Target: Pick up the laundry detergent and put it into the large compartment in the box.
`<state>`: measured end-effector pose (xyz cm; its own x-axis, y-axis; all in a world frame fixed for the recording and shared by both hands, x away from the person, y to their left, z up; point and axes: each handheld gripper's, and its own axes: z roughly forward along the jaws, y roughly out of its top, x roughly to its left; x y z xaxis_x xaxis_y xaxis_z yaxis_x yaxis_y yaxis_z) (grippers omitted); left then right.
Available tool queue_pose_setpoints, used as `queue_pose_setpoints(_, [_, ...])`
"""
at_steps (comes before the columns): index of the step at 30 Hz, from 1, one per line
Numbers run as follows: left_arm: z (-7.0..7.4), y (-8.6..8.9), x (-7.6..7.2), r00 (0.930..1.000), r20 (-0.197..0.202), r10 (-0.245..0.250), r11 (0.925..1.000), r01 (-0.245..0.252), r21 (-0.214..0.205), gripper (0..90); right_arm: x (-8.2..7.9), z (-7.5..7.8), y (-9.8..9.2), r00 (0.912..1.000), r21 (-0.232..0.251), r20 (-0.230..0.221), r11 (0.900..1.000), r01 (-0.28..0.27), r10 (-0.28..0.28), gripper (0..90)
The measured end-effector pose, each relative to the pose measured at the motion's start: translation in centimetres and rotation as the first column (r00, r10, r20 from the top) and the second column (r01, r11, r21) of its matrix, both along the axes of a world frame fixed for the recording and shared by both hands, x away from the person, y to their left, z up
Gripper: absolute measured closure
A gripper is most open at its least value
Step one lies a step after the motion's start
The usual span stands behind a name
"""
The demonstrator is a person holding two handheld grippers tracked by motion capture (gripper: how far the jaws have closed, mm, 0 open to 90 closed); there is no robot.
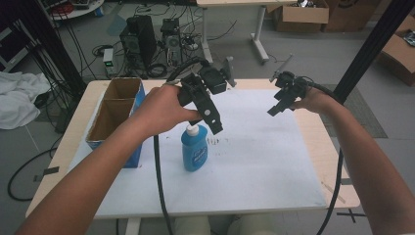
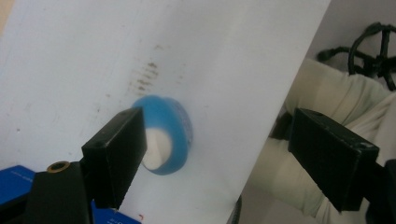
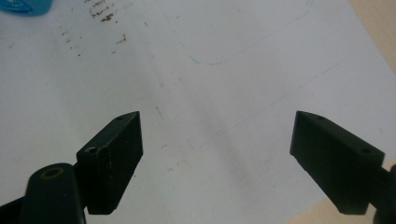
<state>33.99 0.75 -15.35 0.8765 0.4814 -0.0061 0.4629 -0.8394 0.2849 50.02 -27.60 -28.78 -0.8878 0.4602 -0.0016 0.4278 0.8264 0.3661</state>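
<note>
The upright blue plastic bottle with a white cap [image 1: 194, 148] stands directly beneath the left claw [image 1: 215, 128], whose jaws are spread apart, while the right claw [image 1: 272, 111], also spread, hovers well off to the bottle's right.

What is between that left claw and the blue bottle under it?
Nothing visible. The left claw hangs open just above the blue bottle; in its own view only bare white sheet surrounds the bottle's white cap.

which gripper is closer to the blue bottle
Left. The left gripper hangs open right above the blue bottle, by its white cap. The right gripper is open too, well off to the bottle's right.
</note>
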Motion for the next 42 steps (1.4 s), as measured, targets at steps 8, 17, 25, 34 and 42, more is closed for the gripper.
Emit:
queue_pose_setpoints(8, [0.8,1.0,0.3,0.9856,0.029,0.167,0.9860,-0.167,0.007,19.7,-0.1,0.2,0.0,0.9999,0.011,0.011,0.9999,-0.003,0.003,17.0])
queue_pose_setpoints(17, [0.3,1.2,0.9,0.9508,0.017,0.309,0.9503,-0.310,0.032,19.8,-0.3,0.4,0.1,0.9994,0.015,0.025,0.9996,-0.022,0.022,17.4])
queue_pose_setpoints(25, [-0.7,1.2,1.9,0.9488,-0.009,0.316,0.9479,-0.315,0.048,19.6,-0.3,0.4,0.2,0.9993,0.018,0.028,0.9996,-0.024,0.023,17.1])
queue_pose_setpoints(34, [-1.9,2.0,2.9,0.9495,-0.036,0.312,0.9498,-0.310,0.041,19.3,-0.3,0.4,0.3,0.9991,0.018,0.031,0.9995,-0.028,0.027,17.0])
queue_pose_setpoints(42, [-2.7,2.4,3.7,0.9495,-0.053,0.309,0.9508,-0.307,0.037,19.3,-0.4,0.4,0.5,0.9988,0.016,0.030,0.9991,-0.038,0.038,17.1])
